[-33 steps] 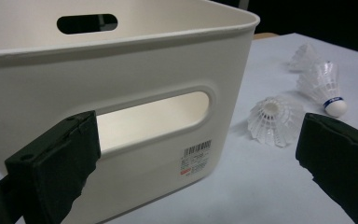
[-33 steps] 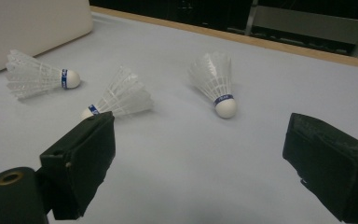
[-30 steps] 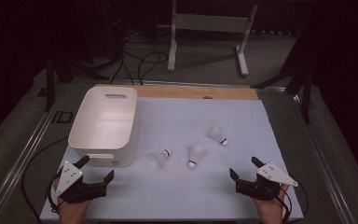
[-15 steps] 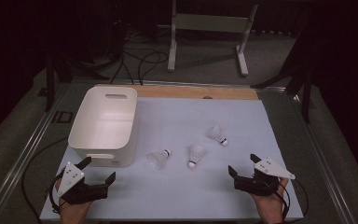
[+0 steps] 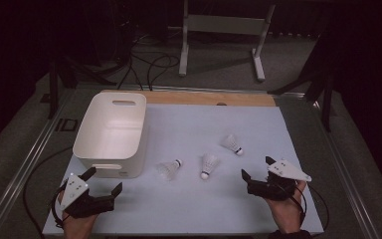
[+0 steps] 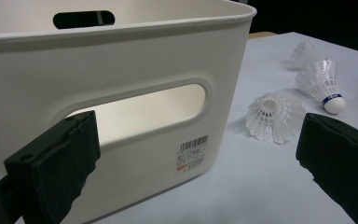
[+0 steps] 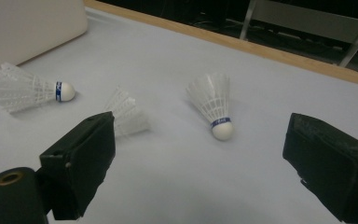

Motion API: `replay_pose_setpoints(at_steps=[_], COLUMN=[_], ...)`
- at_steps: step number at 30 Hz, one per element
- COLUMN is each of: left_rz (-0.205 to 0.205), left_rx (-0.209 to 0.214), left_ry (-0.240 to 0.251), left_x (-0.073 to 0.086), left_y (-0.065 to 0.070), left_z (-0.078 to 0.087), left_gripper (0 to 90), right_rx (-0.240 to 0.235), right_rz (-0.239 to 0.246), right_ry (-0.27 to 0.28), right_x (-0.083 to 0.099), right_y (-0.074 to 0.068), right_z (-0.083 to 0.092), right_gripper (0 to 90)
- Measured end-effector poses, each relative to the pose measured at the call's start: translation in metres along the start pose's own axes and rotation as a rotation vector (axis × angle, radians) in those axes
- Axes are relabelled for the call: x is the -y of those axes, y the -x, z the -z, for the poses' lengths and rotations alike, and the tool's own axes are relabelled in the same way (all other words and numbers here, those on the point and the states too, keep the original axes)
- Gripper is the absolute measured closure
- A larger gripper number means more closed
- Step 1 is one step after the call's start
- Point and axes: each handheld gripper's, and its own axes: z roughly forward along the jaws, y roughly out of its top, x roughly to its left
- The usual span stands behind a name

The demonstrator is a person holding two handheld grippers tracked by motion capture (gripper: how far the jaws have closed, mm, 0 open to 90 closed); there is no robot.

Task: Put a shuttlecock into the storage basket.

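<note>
Three white shuttlecocks lie on the pale blue table mat: one (image 5: 168, 169) beside the bin, one (image 5: 208, 164) in the middle, one (image 5: 231, 143) farther right. My left gripper (image 5: 104, 180) is open at the front left, facing the near end of the white bin (image 5: 112, 132). In the left gripper view the left gripper (image 6: 196, 135) frames the bin's handle wall (image 6: 121, 93) and the nearest shuttlecock (image 6: 275, 116). My right gripper (image 5: 256, 167) is open at the front right. In the right gripper view the right gripper (image 7: 203, 135) frames one shuttlecock (image 7: 214, 105); two others (image 7: 126, 114) (image 7: 28, 91) lie left.
The bin looks empty inside. A wooden strip (image 5: 214, 98) runs along the mat's far edge. Cables (image 5: 144, 64) and a metal stand (image 5: 219, 30) lie on the floor beyond the table. Metal rails (image 5: 25, 169) border the table sides.
The right gripper has edged slightly forward toward the shuttlecocks. The left gripper and all three shuttlecocks stay where they were.
</note>
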Motion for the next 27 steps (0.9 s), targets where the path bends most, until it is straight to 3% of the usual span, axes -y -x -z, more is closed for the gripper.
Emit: replay_pose_setpoints(at_steps=[10, 27], left_rz=[0.0, -0.001], left_rx=[-0.009, -0.016], left_ry=[0.006, -0.002], left_x=[0.001, 0.002], left_y=[0.001, 0.002], left_z=[-0.001, -0.002], left_gripper=[0.2, 0.1], right_rx=[-0.019, -0.008], right_rz=[-0.002, 0.021], right_ry=[0.009, -0.016], right_x=[-0.015, -0.036], right_y=[0.001, 0.002], right_z=[-0.009, -0.025], right_gripper=[8.8, 8.9])
